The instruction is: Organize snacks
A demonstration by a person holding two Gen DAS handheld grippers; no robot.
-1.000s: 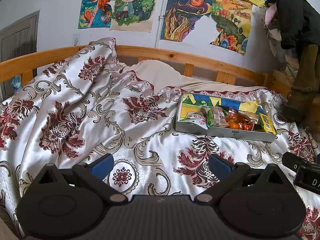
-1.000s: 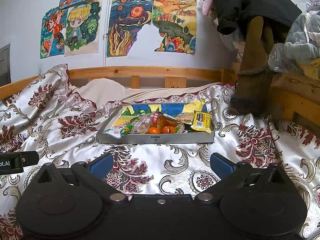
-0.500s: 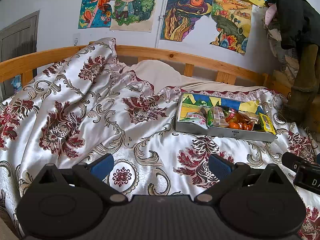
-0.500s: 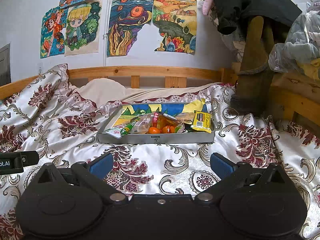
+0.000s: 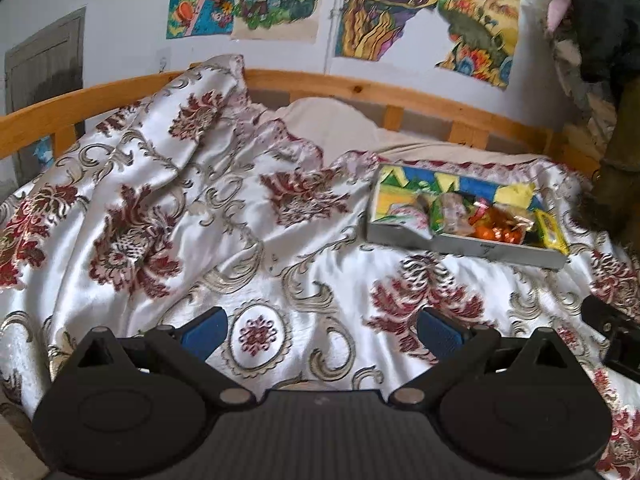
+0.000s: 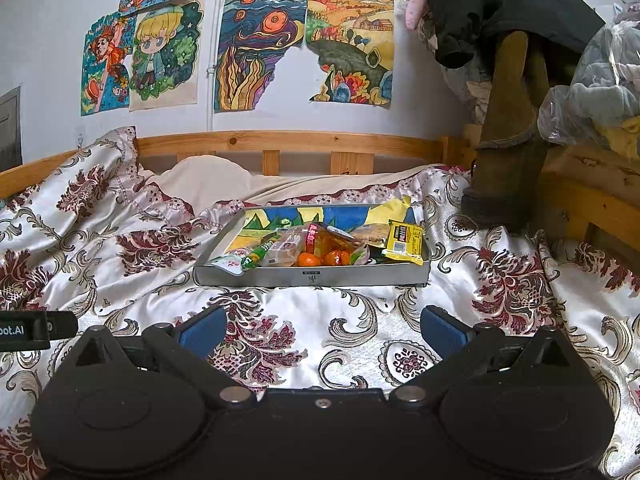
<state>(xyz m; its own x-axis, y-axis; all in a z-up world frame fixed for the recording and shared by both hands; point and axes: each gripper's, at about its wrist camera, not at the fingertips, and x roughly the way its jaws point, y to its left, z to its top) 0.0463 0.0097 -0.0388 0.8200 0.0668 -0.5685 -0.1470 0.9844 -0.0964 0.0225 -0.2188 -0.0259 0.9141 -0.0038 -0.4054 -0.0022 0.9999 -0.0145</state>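
Left wrist view: left gripper (image 5: 322, 330) jaws spread wide, nothing between them. Snack tray (image 5: 460, 246) lies well ahead, beyond the right-hand jaw, on the bedspread (image 5: 168, 208).

Right wrist view: right gripper (image 6: 322, 330) jaws wide apart, empty. Tray (image 6: 360, 274) straight ahead between jaw lines, holding oranges (image 6: 309, 259), a yellow packet (image 6: 404, 237) and a green-wrapped snack (image 6: 260, 251).

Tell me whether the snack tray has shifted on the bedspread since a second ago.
No. In the right wrist view the snack tray keeps its place against the wooden headboard rail.
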